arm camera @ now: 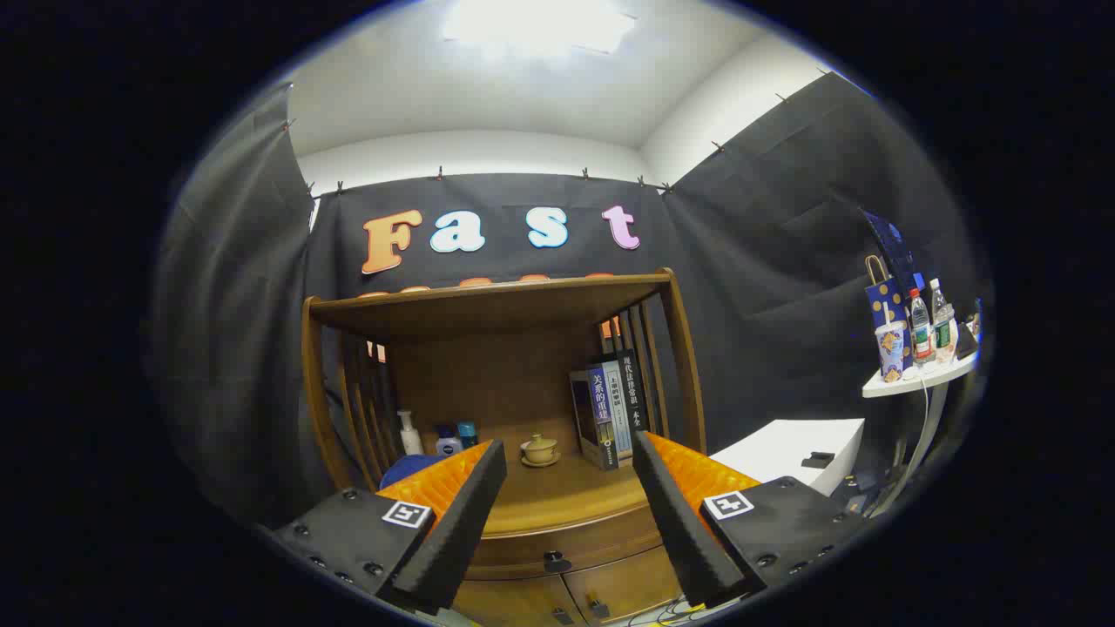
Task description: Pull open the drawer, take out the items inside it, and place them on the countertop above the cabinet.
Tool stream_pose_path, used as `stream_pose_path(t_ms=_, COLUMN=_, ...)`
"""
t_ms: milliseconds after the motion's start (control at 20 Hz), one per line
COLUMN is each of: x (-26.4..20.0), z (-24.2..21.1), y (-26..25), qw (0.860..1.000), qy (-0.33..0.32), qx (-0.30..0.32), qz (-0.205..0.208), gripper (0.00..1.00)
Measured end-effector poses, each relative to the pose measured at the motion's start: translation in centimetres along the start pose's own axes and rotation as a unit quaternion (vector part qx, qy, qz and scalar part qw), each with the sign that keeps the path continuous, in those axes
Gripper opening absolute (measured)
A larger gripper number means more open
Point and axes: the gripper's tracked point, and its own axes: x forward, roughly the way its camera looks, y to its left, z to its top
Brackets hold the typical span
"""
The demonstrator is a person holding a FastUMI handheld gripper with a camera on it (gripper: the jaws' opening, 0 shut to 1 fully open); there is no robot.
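Fingers of your gripper (568,461) stand spread and empty at lower centre, above the shut drawer (571,544) and its knob (556,562).

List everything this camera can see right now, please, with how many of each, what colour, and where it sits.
Cabinet: one, brown wood, ahead of the fingers; slatted sides, top shelf.
Drawer: one, brown, shut, dark knob, under the countertop.
Lidded tea cup: one, cream, on a saucer mid-countertop.
Books: about three, dark and blue, upright right of the cup.
Pump bottle: one, white, back left of countertop.
Small jars: two, blue, beside the pump bottle.
Side table: one, white, far right, holding bottles, a paper cup, a blue bag.
White box: one, right of the cabinet.
Gripper: one, open, fingers spread before the countertop, holding nothing.
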Motion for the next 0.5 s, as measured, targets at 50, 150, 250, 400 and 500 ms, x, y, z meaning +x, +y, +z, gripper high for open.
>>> stream_pose_path(t_ms=50, x=0.2, z=0.0, y=0.1, qw=1.000, qy=0.001, qx=-0.004, qz=0.002, gripper=0.98)
stream_pose_path(t_ms=150, x=0.6, z=-0.1, y=0.7, qw=1.000, qy=0.003, qx=-0.015, qz=0.012, gripper=0.98)
stream_pose_path(t_ms=250, x=0.6, z=0.2, y=1.3, qw=1.000, qy=0.002, qx=-0.019, qz=0.023, gripper=0.98)
stream_pose_path(t_ms=400, x=0.6, z=-0.2, y=0.7, qw=1.000, qy=0.006, qx=-0.018, qz=0.018, gripper=0.98)
stream_pose_path(t_ms=500, x=0.5, z=-0.8, y=0.5, qw=1.000, qy=0.012, qx=-0.014, qz=0.017, gripper=0.98)
